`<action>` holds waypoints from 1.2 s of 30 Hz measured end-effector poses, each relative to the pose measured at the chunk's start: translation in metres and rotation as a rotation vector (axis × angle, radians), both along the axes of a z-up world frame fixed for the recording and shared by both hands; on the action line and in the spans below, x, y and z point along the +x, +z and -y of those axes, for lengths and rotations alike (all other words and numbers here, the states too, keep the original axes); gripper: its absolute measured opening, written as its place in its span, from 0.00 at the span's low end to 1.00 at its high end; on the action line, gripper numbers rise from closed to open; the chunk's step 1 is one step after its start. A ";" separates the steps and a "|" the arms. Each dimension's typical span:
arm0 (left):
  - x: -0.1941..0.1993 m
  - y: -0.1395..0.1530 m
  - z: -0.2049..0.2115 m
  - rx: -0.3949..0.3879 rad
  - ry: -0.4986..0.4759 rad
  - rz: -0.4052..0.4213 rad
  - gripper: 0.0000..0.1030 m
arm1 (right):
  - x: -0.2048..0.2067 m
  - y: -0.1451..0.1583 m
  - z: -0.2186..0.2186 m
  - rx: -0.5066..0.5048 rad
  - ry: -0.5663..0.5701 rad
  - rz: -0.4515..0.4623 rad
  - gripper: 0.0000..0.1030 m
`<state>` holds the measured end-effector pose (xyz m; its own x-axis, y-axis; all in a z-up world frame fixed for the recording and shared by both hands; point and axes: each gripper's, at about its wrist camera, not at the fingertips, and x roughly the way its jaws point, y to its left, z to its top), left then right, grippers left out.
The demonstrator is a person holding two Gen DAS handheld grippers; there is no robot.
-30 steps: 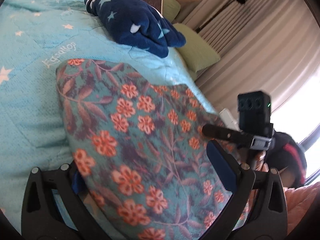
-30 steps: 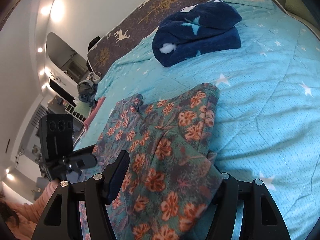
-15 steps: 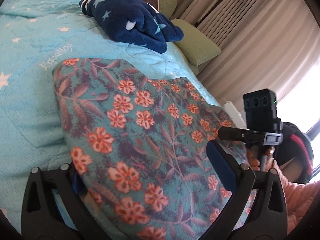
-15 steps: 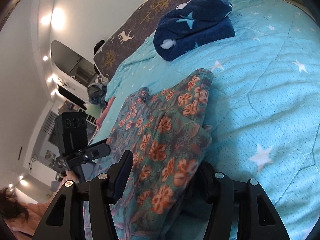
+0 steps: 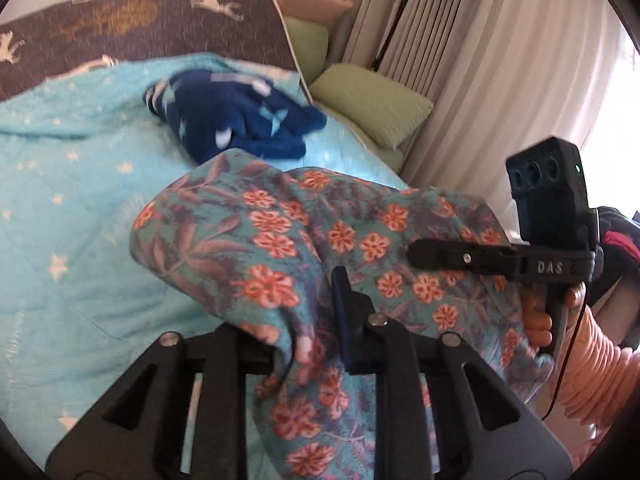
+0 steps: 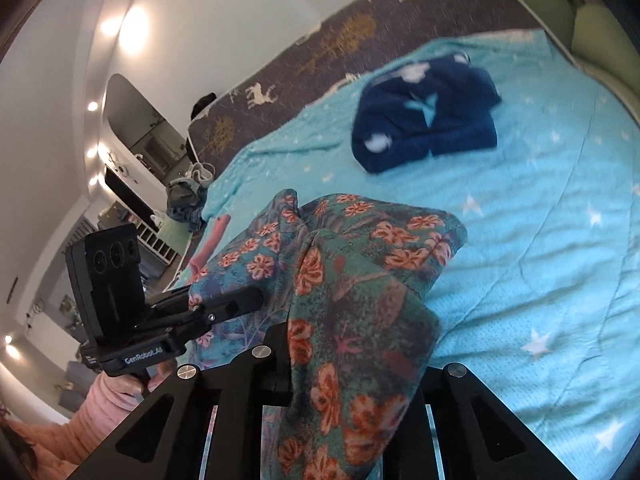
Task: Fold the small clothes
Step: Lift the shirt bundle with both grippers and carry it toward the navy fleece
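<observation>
A teal floral garment [image 5: 280, 248] with orange flowers hangs lifted above the light blue star bedspread [image 5: 60, 208]. My left gripper [image 5: 304, 336] is shut on one edge of it, cloth bunched between the fingers. My right gripper [image 6: 344, 364] is shut on the other edge of the garment [image 6: 360, 272], which drapes over its fingers. The right gripper's body shows in the left wrist view [image 5: 500, 260], and the left gripper's body shows in the right wrist view [image 6: 160, 320].
A folded dark blue star-print garment [image 5: 240, 120] lies further back on the bed, also in the right wrist view [image 6: 424, 116]. A grey deer-print headboard cover [image 5: 140, 28], green pillows [image 5: 372, 100] and curtains [image 5: 480, 80] stand behind.
Both grippers have closed on the floral garment's edges and lifted it off the bedspread; it was lying flat between open fingers before.
</observation>
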<state>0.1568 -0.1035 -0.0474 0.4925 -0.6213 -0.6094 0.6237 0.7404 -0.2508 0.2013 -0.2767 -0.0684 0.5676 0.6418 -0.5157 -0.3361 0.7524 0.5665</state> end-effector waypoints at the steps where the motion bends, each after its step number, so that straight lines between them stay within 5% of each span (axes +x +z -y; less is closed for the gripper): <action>1: -0.005 0.008 -0.001 -0.006 0.004 0.021 0.23 | -0.005 0.006 0.000 0.003 -0.005 0.015 0.15; 9: -0.043 0.067 -0.006 -0.036 -0.001 0.171 0.20 | -0.054 0.064 0.002 0.012 -0.059 0.181 0.15; 16: -0.047 0.133 0.013 0.016 -0.020 0.347 0.20 | -0.072 0.128 0.004 -0.054 -0.096 0.351 0.15; 28: 0.055 0.249 0.045 0.019 0.094 0.489 0.20 | 0.005 0.256 0.006 -0.169 -0.147 0.526 0.15; 36: 0.140 0.265 0.075 0.090 0.132 0.524 0.20 | 0.099 0.280 0.014 -0.159 -0.194 0.508 0.15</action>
<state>0.2966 -0.1782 0.2177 0.8149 -0.4903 -0.3090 0.5482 0.8251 0.1366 0.3004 -0.2906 0.2117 0.8695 0.4376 -0.2290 -0.3838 0.8905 0.2441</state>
